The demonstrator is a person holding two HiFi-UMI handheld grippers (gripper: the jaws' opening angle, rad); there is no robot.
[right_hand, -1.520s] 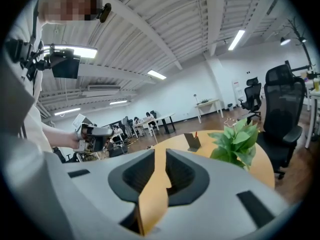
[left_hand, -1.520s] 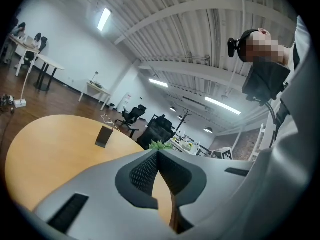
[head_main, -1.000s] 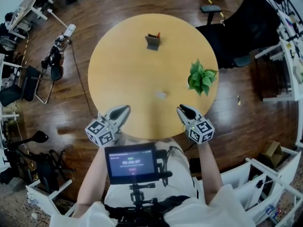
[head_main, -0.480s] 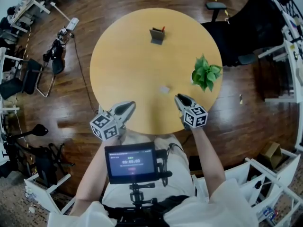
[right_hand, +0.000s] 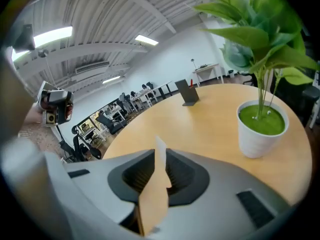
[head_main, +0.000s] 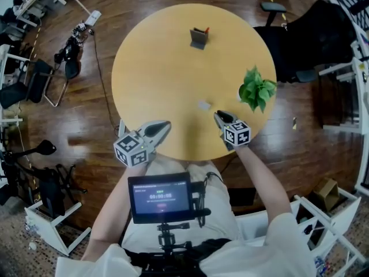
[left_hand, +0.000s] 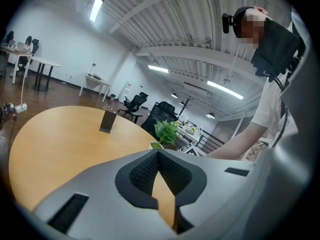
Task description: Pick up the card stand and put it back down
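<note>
- Card stand (head_main: 204, 104), which I take to be the small pale piece, sits untouched on the table (head_main: 150, 68), towards the near edge.
- Right gripper (head_main: 219, 116) hovers just beside it, jaws partly apart and holding nothing. Its own view lines the piece up with the gap.
- Best approach, I judge: lower until the jaws straddle the piece, close gently, lift straight up, then set it back level.
- Plant (head_main: 257, 90) stands near on the right, so keep clear of its leaves.
- Left gripper (head_main: 166, 126) hangs at the table's edge, jaws together and empty.
- Dark holder (head_main: 199, 38) stands well apart, at the far side.
</note>
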